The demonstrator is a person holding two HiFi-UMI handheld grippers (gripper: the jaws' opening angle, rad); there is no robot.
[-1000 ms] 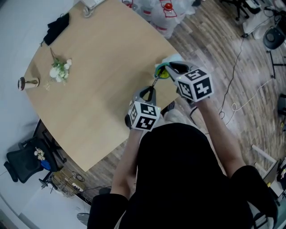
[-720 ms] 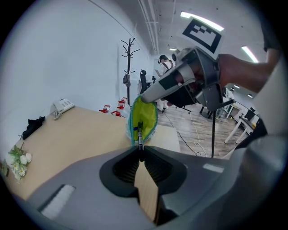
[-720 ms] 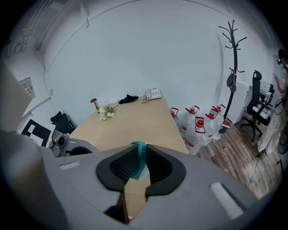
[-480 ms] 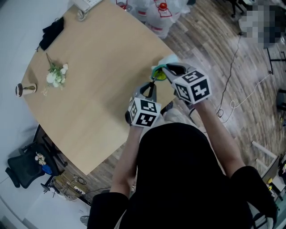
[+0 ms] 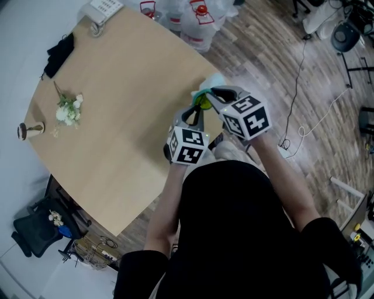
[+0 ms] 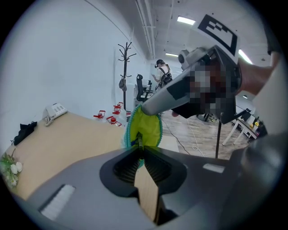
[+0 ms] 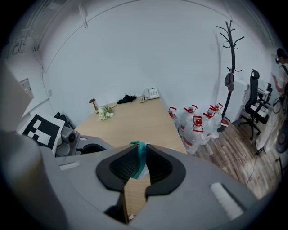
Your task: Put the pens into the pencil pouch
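Overhead, a person stands at the edge of a pale wooden table [image 5: 117,117] with a gripper in each hand. The right gripper [image 5: 211,93] is clenched on the teal zipper rim of a pencil pouch [image 6: 146,128], holding it up so its yellow-green lining shows. The left gripper [image 6: 140,150], just beside the pouch, is clamped on a thin dark pen [image 6: 139,140] whose tip points into the pouch's open mouth. Each gripper carries a cube printed with black-and-white square markers. Far across the table from the pouch lie a sprig of white flowers [image 5: 68,110], a black cloth [image 5: 58,49] and a white desk telephone [image 5: 105,7]. Beyond the pouch, off the table, clear water bottles [image 7: 198,121] with red caps stand on a grey-brown plank floor [image 5: 280,70]; their labels are too small to read. Farther behind the pouch are a black coat stand [image 7: 231,54], an office chair [image 7: 254,103] and a plain white wall [image 7: 135,54].
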